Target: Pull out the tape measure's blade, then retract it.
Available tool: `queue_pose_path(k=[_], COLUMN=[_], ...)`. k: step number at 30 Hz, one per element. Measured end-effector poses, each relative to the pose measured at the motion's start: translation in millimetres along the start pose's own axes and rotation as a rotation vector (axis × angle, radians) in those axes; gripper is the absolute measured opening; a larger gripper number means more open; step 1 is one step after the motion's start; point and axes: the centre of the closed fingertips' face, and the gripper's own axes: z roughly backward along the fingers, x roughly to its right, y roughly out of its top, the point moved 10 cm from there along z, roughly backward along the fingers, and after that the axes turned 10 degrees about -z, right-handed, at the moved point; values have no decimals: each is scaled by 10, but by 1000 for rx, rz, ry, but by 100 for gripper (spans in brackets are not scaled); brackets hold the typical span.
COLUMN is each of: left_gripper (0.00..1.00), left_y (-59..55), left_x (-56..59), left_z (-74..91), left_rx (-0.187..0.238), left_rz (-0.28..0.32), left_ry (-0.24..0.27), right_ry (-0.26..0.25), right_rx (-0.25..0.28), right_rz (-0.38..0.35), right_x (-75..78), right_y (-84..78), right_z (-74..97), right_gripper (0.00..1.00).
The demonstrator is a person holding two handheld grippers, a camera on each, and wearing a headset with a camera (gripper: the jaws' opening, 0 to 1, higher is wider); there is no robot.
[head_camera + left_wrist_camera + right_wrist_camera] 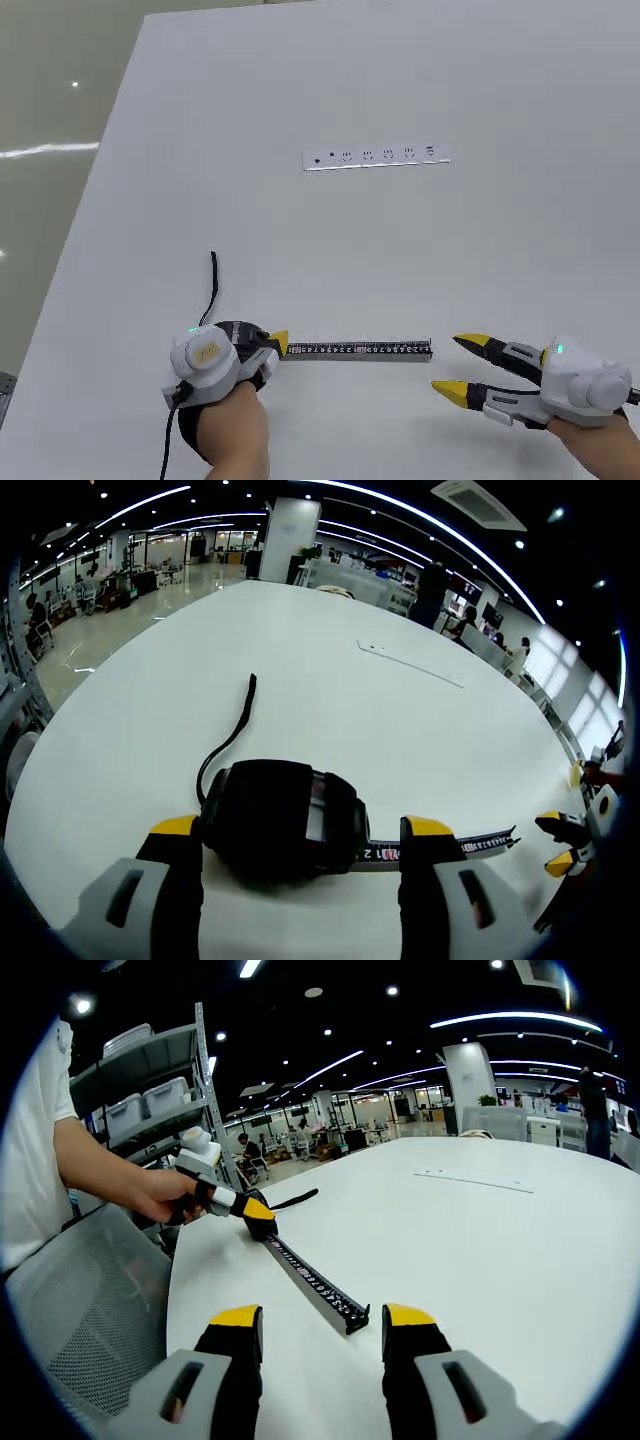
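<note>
My left gripper [268, 352] is shut on the black tape measure [280, 815], whose body sits between the yellow-tipped jaws. Its blade [358, 349] lies pulled out flat on the white table, running right to a hooked end [430, 348]. A black wrist strap [212, 285] trails from the case toward the far side. My right gripper [458, 365] stands open just right of the blade's end, touching nothing. In the right gripper view the blade's end [355, 1318] lies between the open jaws and just ahead of them, and the blade [305, 1275] runs back to the left gripper [258, 1212].
A white power strip [375, 157] lies flat farther up the table [480, 250]. The table's left edge [95, 190] drops to a shiny floor. A hand and forearm [130, 1185] hold the left gripper, and shelving stands behind.
</note>
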Motion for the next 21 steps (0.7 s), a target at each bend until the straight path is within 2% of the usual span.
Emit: queue_pose_path(k=[9, 21], left_gripper=[79, 75], left_y=[5, 6], left_x=[11, 3], left_z=[-4, -8], left_rx=[-1, -17], left_rz=[11, 1], left_ry=[12, 25], right_ry=[32, 48], right_rx=[-15, -26], right_rz=[19, 29], right_x=[56, 127], right_y=[-10, -19], right_z=[-96, -198], right_gripper=[43, 40])
